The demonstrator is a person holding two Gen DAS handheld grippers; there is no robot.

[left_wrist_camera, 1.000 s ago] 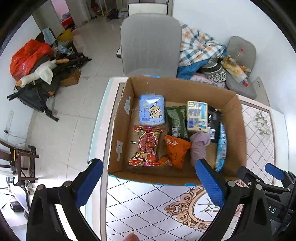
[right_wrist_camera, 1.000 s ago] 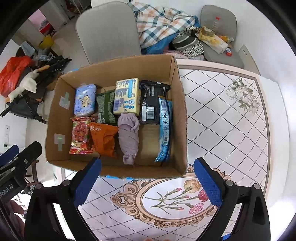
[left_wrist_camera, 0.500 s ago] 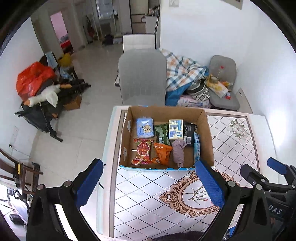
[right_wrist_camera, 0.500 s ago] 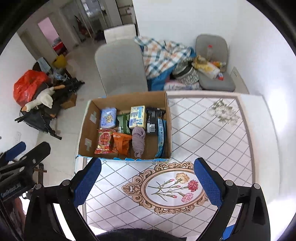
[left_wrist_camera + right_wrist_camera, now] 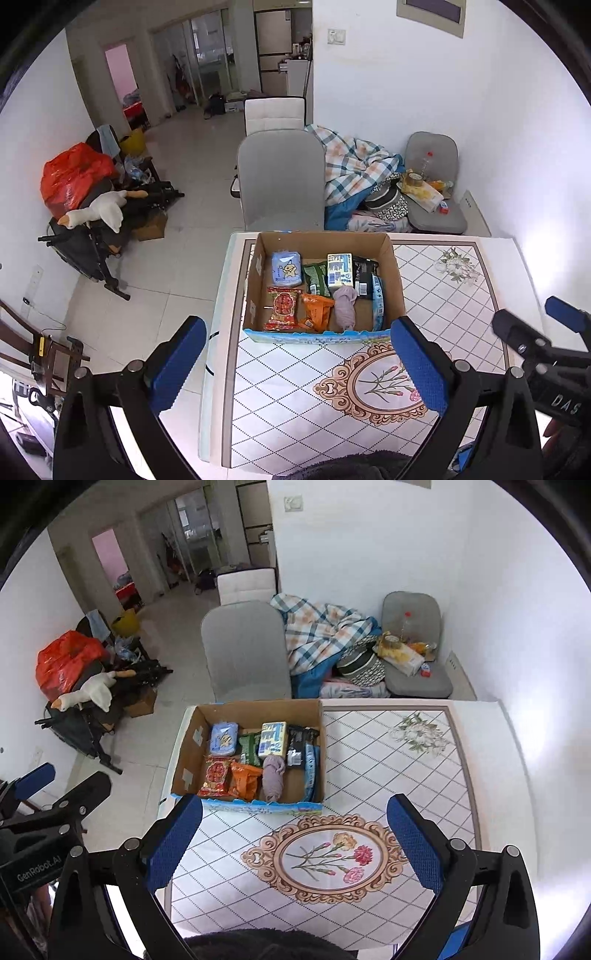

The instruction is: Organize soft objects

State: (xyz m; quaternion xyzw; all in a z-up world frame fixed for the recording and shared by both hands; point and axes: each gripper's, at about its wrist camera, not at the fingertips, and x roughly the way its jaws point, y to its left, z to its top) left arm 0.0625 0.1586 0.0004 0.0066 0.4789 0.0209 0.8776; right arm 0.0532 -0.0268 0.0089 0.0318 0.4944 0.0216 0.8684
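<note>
An open cardboard box (image 5: 393,273) (image 5: 184,753) stands at the table's far left corner. It holds several soft packets: a red snack bag (image 5: 282,308) (image 5: 216,777), an orange bag (image 5: 316,312), a mauve rolled cloth (image 5: 345,308) (image 5: 273,777), a blue tissue pack (image 5: 284,269) (image 5: 223,738) and others. My left gripper (image 5: 299,369) is open and empty, high above the table's near side. My right gripper (image 5: 295,843) is open and empty too, beside it. Each gripper shows at the other view's edge.
The table (image 5: 424,775) has a diamond-pattern cloth with a floral medallion (image 5: 325,856). A grey chair (image 5: 280,184) stands behind the box. A plaid blanket (image 5: 354,166) and a cluttered seat (image 5: 432,199) lie at the back right. Floor clutter (image 5: 92,199) is at the left.
Both grippers have pulled up and back from the box, which now looks much smaller and farther. Both stay open and empty. The box contents have not moved.
</note>
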